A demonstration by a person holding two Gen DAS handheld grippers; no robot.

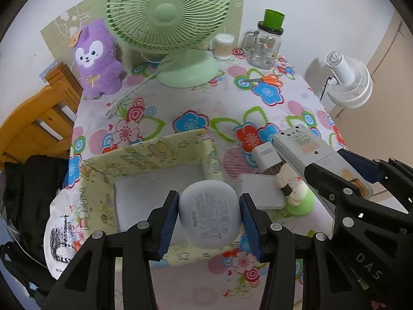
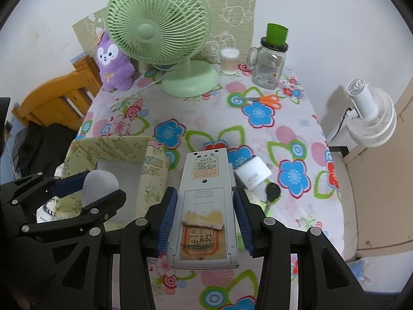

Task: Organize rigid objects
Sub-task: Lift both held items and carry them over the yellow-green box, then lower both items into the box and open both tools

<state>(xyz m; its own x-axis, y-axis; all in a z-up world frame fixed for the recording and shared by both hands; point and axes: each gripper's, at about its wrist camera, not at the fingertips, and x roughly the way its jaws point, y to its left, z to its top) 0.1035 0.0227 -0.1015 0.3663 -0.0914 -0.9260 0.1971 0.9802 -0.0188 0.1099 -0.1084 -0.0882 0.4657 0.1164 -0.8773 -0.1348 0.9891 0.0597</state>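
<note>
Two loads hung over the flower-print tablecloth (image 2: pixel 258 134): at lower centre of the right wrist view, the right gripper (image 2: pixel 204 222) was clamped across the long edges of a grey, slab-shaped plastic remote control (image 2: pixel 204 191), probably light and stiff yet liable to pivot when pinched near its rear end. Smaller, at lower centre of the left wrist view, the left gripper (image 1: pixel 209 222) squeezed the sides of a rounded white plastic earbud case (image 1: pixel 210 219), likely smooth and slippery, above the open yellow patterned fabric box (image 1: pixel 144 155).
</note>
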